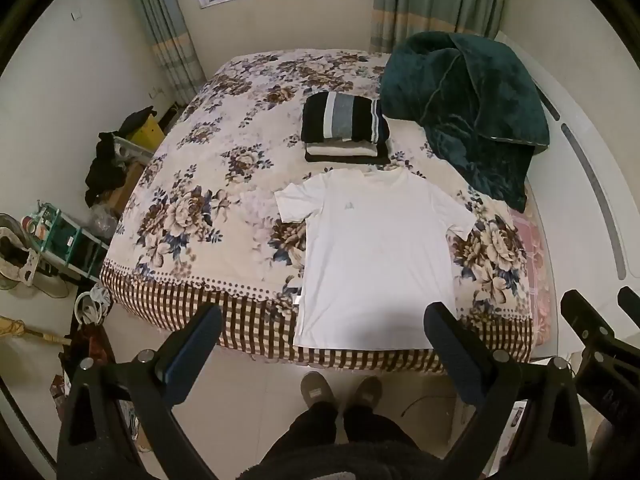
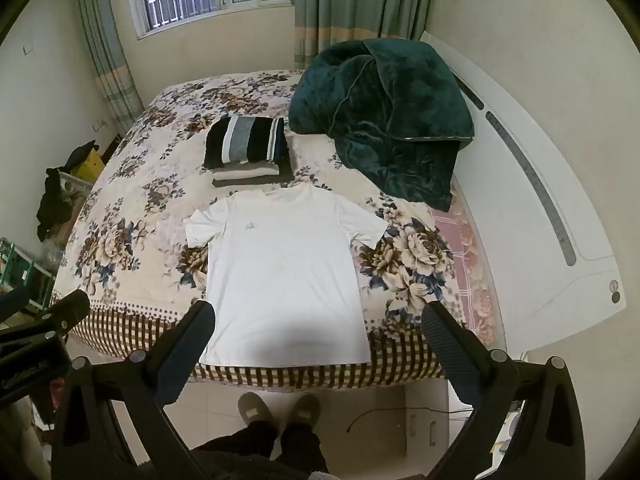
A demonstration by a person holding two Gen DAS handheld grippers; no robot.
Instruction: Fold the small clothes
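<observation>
A white T-shirt [image 1: 376,248] lies flat and spread out, face up, on the floral bedspread [image 1: 208,184], its hem at the near edge of the bed; it also shows in the right wrist view [image 2: 280,272]. Behind its collar is a stack of folded clothes [image 1: 344,128] with a black, white and grey striped piece on top, also in the right wrist view [image 2: 246,146]. My left gripper [image 1: 322,320] is open and empty, held above the floor before the hem. My right gripper [image 2: 318,320] is open and empty, also short of the bed.
A dark green plush blanket [image 1: 472,108] is heaped at the far right of the bed. A white headboard [image 2: 532,216] runs along the right side. Shelves and clutter [image 1: 60,236] stand on the floor at the left. The person's slippered feet [image 1: 340,392] are at the bed edge.
</observation>
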